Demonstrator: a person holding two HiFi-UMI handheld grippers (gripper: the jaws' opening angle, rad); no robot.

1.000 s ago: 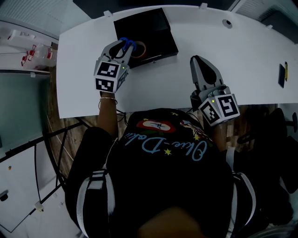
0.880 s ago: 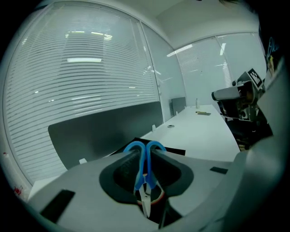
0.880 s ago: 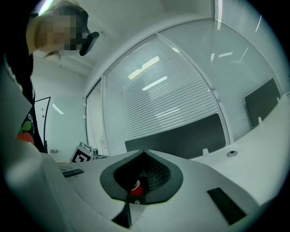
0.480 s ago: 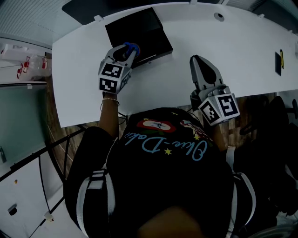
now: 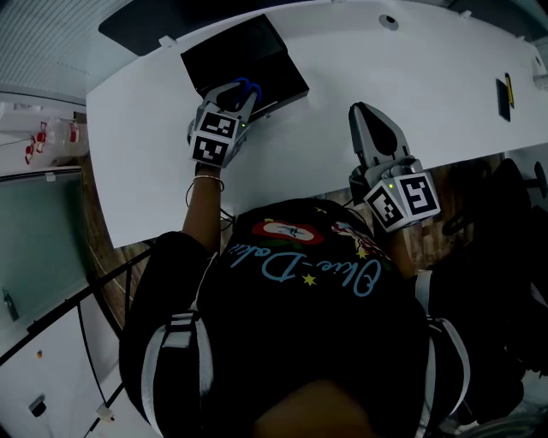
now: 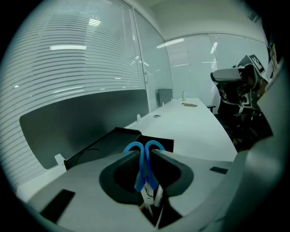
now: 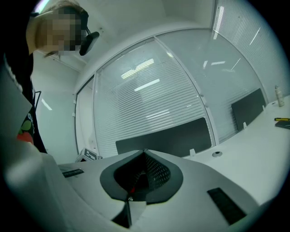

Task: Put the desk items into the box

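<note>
My left gripper [image 5: 235, 91] is shut on blue-handled scissors [image 5: 245, 84]. It holds them at the near edge of the black box [image 5: 248, 51] at the back left of the white desk [image 5: 342, 68]. In the left gripper view the scissors [image 6: 145, 165] stand upright between the jaws, handle loops on top, with the box [image 6: 113, 138] just beyond. My right gripper [image 5: 364, 111] hovers near the desk's front edge, jaws shut with nothing between them. The same gripper [image 7: 144, 152] faces the blinds in its own view.
A small yellow and black item [image 5: 505, 90] lies at the desk's far right end. A round cable grommet [image 5: 390, 21] sits near the back edge. A dark divider panel [image 6: 81, 118] runs behind the box. An office chair [image 6: 235, 86] stands to the right.
My left gripper has sunk with the scissors toward the box's near edge. The tape roll seen inside the box earlier no longer shows. The right gripper has stayed put.
</note>
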